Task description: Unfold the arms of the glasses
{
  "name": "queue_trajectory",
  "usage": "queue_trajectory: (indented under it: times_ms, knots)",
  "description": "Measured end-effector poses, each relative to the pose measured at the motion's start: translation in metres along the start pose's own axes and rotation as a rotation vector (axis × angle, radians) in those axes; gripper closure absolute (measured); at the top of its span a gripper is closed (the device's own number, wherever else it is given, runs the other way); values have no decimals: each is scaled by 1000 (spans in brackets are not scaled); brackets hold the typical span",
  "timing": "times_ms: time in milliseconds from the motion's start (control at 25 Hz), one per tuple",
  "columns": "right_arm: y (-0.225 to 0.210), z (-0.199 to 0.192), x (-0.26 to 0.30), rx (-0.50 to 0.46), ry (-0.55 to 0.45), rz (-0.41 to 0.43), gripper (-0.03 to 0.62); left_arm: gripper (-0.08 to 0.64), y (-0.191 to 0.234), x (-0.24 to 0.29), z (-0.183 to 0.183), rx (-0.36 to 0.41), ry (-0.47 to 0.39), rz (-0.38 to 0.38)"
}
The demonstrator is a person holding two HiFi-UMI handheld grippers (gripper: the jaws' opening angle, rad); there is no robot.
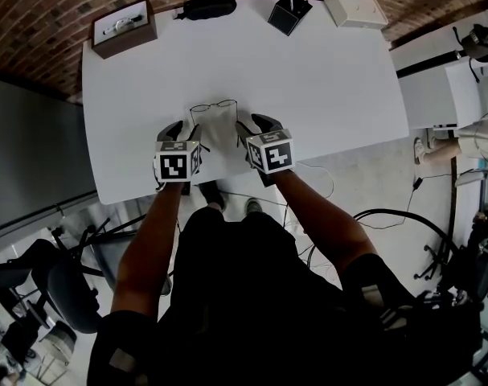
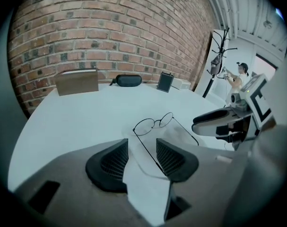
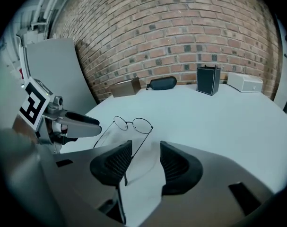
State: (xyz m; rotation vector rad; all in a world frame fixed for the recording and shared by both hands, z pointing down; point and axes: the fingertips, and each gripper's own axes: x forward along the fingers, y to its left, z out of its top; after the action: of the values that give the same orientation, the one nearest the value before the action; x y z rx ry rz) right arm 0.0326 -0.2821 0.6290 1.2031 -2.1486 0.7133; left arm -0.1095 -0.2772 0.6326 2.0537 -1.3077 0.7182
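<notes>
Thin wire-rimmed round glasses [image 1: 213, 105] lie on the white table [image 1: 308, 79], lenses away from me and both arms swung out toward me. In the left gripper view the glasses [image 2: 155, 122] send one arm back between the jaws of my left gripper [image 2: 142, 157], close along the right pad, with a clear gap. In the right gripper view the glasses [image 3: 133, 124] send the other arm between the jaws of my right gripper [image 3: 145, 160], near the left pad and not pinched. Both grippers [image 1: 183, 129] [image 1: 256, 124] stand open, side by side near the front edge.
Along the table's far edge stand a brown box [image 1: 124, 27], a black glasses case [image 1: 207, 6], a black box [image 1: 289, 12] and a white box [image 1: 354, 9]. A pale thin sheet [image 2: 181, 137] seems to lie under the glasses. A second white table [image 1: 444, 87] stands to the right.
</notes>
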Motion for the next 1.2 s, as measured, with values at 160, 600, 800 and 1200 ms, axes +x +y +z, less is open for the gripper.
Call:
queue_trajectory:
  times_ms: [160,600,800,1200]
  knots:
    - [7,5,-16,-4,-36,41,439,382,-7,-22,5,-15,-72,5]
    - [30,56,-101,-62,-224,165,440,534,-52,-100,21,-108,-286,-10]
    - [34,57,-143,-108,-290,199,450,538,-81,-132,20,-98,-336,-19]
    - [54,45,-215,-197,-377,315,556,548,-132,-194,2,-110,-426,35]
